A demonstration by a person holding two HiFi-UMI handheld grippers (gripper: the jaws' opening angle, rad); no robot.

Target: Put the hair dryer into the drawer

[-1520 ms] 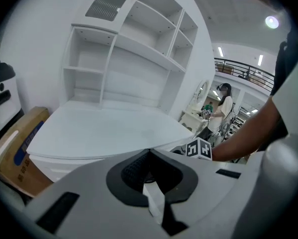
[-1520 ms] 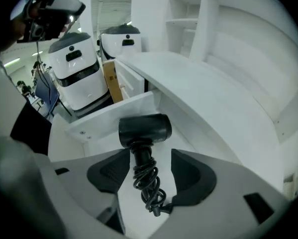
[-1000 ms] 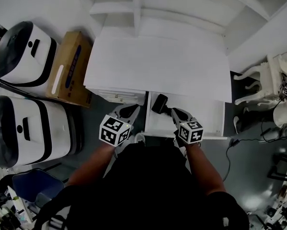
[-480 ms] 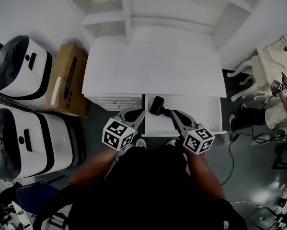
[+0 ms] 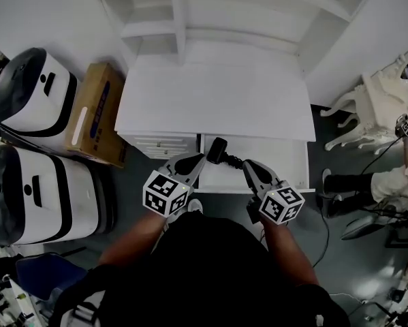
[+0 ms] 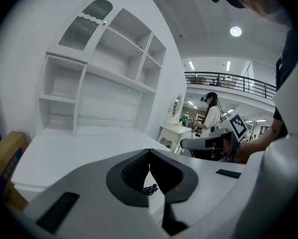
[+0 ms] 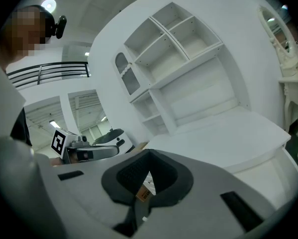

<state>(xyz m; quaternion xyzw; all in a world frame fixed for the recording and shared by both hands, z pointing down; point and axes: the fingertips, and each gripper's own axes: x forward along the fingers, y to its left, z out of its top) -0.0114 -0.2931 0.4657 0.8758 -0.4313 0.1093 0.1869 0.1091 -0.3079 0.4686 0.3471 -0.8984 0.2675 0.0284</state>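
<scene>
A black hair dryer (image 5: 218, 149) lies in the rear left corner of the open white drawer (image 5: 285, 162) under the desk. Its dark cord runs toward my right gripper (image 5: 247, 167), which hovers over the drawer's front with its jaws shut. Through the gap below its pads, the right gripper view shows an orange and white tag (image 7: 146, 191). I cannot tell whether the gripper pinches anything. My left gripper (image 5: 196, 161) hangs just left of the drawer, jaws shut and empty. A coil of cord (image 6: 149, 188) shows beneath them.
The white desk top (image 5: 217, 94) carries a shelf unit (image 5: 183, 12) at its back. Closed drawers (image 5: 164, 144) sit left of the open one. A cardboard box (image 5: 98, 107) and two white and black machines (image 5: 33, 87) stand at left. White furniture (image 5: 387, 90) and a person (image 5: 394, 179) are at right.
Both grippers have risen and drawn back a little toward me. The hair dryer has kept its place in the drawer's rear left corner.
</scene>
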